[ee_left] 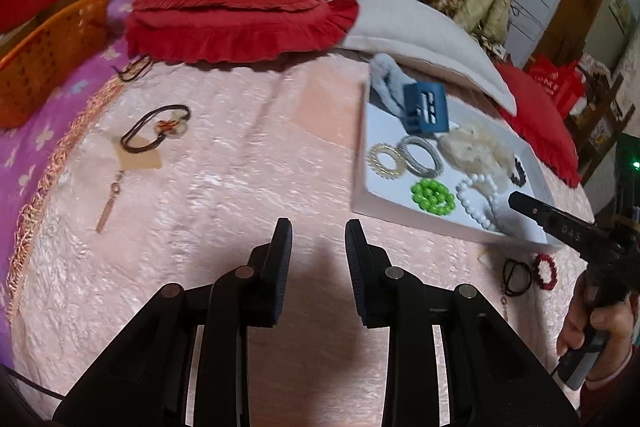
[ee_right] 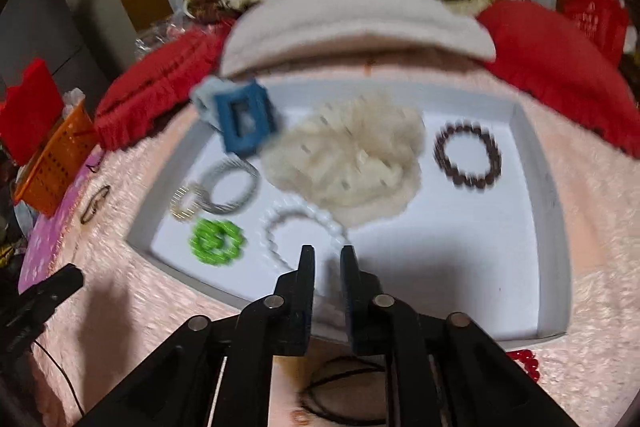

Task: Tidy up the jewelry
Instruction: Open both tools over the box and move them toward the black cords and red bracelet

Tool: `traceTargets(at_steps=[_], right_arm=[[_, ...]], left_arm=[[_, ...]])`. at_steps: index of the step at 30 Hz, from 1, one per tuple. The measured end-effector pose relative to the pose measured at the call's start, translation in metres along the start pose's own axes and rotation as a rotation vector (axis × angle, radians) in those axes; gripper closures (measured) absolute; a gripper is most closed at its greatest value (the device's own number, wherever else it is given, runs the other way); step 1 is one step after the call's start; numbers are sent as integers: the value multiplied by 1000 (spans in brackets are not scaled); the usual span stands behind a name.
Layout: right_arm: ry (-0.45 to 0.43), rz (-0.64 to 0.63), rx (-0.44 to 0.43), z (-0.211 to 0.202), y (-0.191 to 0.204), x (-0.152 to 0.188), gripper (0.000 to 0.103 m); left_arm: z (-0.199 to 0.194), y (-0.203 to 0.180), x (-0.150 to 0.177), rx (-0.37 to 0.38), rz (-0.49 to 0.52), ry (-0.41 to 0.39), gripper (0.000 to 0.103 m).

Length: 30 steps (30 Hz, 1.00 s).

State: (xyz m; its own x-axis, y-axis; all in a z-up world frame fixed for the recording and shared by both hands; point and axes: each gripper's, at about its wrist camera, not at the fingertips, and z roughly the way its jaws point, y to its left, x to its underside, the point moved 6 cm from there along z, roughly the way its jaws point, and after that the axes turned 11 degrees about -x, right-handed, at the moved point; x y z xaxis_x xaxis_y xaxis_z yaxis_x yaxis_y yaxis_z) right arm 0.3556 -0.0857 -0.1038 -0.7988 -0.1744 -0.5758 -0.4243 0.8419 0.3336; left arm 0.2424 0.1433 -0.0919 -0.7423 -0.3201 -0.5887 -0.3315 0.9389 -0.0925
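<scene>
My left gripper (ee_left: 318, 227) hangs open over bare pink blanket, nothing between its fingers. To its right a white tray (ee_left: 400, 217) holds a blue claw clip (ee_left: 426, 107), a gold coil ring (ee_left: 386, 161), a silver bangle (ee_left: 422, 155), a cream scrunchie (ee_left: 476, 151), a green bead bracelet (ee_left: 434, 195) and a white pearl bracelet (ee_left: 478, 197). My right gripper (ee_right: 328, 253) stands over the tray's (ee_right: 440, 267) near part, jaws a narrow gap apart, right at the pearl bracelet (ee_right: 296, 223), pressing on nothing I can see. A dark bead bracelet (ee_right: 468, 155) lies far right in the tray.
Loose on the blanket: a brown hair tie with a flower (ee_left: 160, 127), a drop earring (ee_left: 108, 207), a black hair tie (ee_left: 516, 277) and a red bead bracelet (ee_left: 546, 269). Red cushions (ee_left: 240, 19), a beige pillow (ee_left: 420, 31) and an orange basket (ee_left: 48, 55) border the far side.
</scene>
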Motion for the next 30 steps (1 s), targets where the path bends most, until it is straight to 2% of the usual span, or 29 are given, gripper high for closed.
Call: traceTargets(at_steps=[4, 8, 12, 17, 25, 30], right_arm=[[59, -78, -15, 22, 49, 3, 90], [127, -48, -82, 57, 82, 8, 90], [171, -19, -97, 78, 94, 14, 90], [191, 42, -147, 73, 92, 25, 90], [164, 44, -155, 61, 97, 40, 90], [22, 67, -157, -4, 68, 29, 88]], left_arm=[[-4, 24, -9, 26, -93, -2, 77], [-4, 44, -15, 20, -154, -6, 76], [0, 57, -18, 31, -211, 13, 76], [-3, 61, -20, 36, -229, 12, 76], [3, 48, -14, 7, -167, 25, 76], [0, 29, -6, -28, -82, -4, 76]])
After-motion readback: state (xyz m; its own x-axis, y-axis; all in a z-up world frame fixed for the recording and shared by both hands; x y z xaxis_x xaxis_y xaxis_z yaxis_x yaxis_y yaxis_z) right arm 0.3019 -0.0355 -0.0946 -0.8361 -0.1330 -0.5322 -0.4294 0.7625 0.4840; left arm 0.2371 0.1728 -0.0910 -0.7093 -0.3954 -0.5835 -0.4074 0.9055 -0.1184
